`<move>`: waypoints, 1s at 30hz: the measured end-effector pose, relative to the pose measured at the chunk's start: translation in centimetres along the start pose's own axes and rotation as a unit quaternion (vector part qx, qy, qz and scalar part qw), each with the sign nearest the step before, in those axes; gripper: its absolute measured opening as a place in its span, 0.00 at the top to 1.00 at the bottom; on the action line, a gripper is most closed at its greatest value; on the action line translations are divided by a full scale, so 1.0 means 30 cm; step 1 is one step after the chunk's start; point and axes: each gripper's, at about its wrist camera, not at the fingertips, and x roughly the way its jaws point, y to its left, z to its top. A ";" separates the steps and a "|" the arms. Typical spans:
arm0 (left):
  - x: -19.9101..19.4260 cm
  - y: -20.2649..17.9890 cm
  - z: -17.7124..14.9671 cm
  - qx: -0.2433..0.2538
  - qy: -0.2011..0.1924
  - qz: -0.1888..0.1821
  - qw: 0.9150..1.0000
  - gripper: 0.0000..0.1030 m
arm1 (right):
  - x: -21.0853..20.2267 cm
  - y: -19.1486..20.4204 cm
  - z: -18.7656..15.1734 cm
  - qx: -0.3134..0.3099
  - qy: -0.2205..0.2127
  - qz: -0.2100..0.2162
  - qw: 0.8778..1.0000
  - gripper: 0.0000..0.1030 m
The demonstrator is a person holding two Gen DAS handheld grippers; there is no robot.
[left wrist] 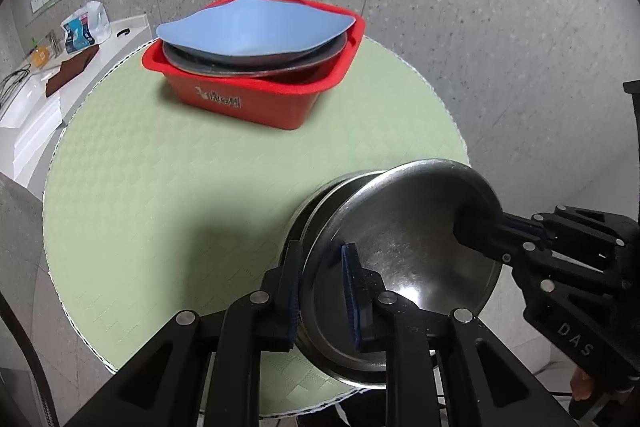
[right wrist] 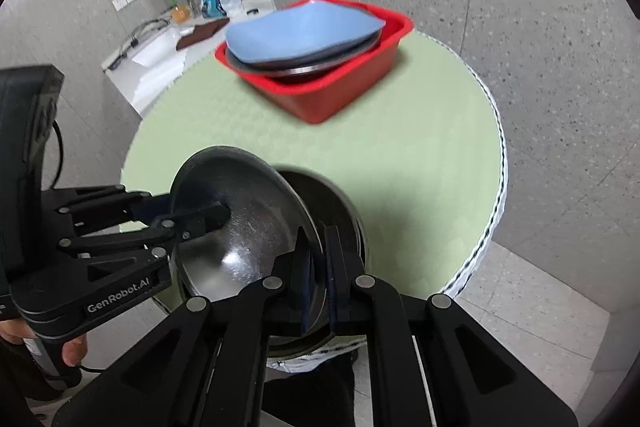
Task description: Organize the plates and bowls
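While both grippers grasp the same shiny steel plate (left wrist: 404, 227) by its rim, the plate stands tilted above a stack of similar round metal dishes (right wrist: 340, 203) at the near edge of the round surface (left wrist: 180, 167), which a pale green woven mat covers. The left gripper (left wrist: 320, 291) has its fingers (left wrist: 352, 287) clenched on the near rim of the plate, one finger inside and one behind. The right gripper (right wrist: 318, 267) is clenched in the same way on the opposite rim, its blue pads pressed to the thin metal edge. At the far side of the surface, well apart from the plate, a red rectangular plastic basin (left wrist: 256, 107) holds a dark round plate and, on top of it, a light blue plate (left wrist: 256, 27) with pointed corners. Behind it a white counter (left wrist: 36, 99) carries a bag, a brown cloth and cables.
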 end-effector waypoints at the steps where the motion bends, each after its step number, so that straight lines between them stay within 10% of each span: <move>1: 0.007 0.000 -0.001 -0.001 -0.003 -0.002 1.000 0.85 | 0.008 0.000 -0.009 -0.003 0.002 -0.006 1.000 0.94; 14: -0.016 -0.001 -0.075 0.003 -0.042 -0.010 0.999 0.74 | 0.043 0.010 -0.048 -0.015 -0.012 -0.063 0.998 0.90; 17: -0.058 0.011 -0.091 -0.008 -0.067 -0.011 0.998 0.50 | 0.024 0.012 -0.048 -0.011 -0.021 -0.053 0.998 0.77; 20: -0.084 0.039 -0.106 -0.024 -0.086 -0.004 0.996 0.47 | -0.009 0.020 -0.048 -0.011 -0.041 -0.060 0.997 0.52; 30: -0.002 0.074 -0.187 -0.057 -0.065 0.017 0.996 0.33 | 0.004 -0.082 -0.073 0.080 -0.026 -0.028 0.996 0.49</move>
